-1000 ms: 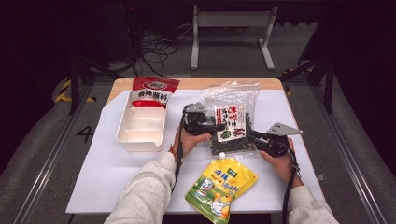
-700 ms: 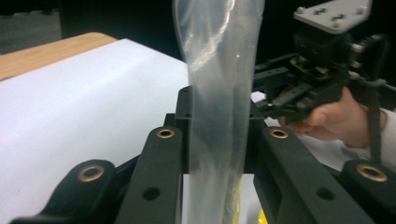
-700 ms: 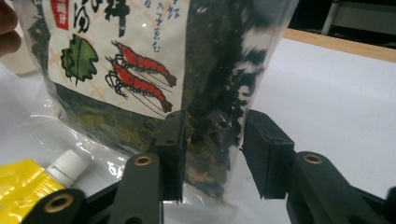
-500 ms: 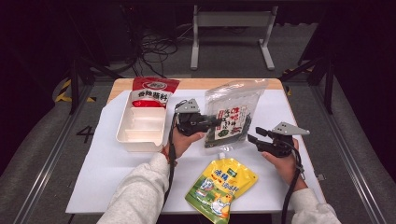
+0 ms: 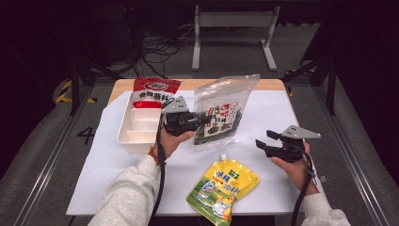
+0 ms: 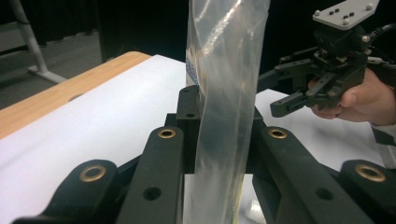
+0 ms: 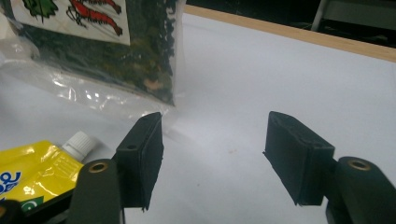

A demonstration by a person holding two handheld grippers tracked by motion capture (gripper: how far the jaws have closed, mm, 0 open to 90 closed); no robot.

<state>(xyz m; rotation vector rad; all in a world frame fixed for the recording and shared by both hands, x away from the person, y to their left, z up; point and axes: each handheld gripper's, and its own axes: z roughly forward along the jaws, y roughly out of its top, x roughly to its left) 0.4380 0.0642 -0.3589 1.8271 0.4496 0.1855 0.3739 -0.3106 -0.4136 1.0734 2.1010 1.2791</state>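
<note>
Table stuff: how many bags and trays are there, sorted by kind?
Clear bags of dark dried food: 1, the clear bag, held up by the left tool
Red bags: 1
Yellow spout pouches: 1
White trays: 1
Total: 4

Surface: a wooden table (image 5: 277,84), mostly covered by a white sheet (image 5: 117,165).
Back left: a white compartment tray (image 5: 127,136) sits on the sheet.
Behind the tray: a red packet (image 5: 153,92) leans over its far rim.
Front centre: a yellow spouted pouch (image 5: 223,188) lies flat on the sheet.
</note>
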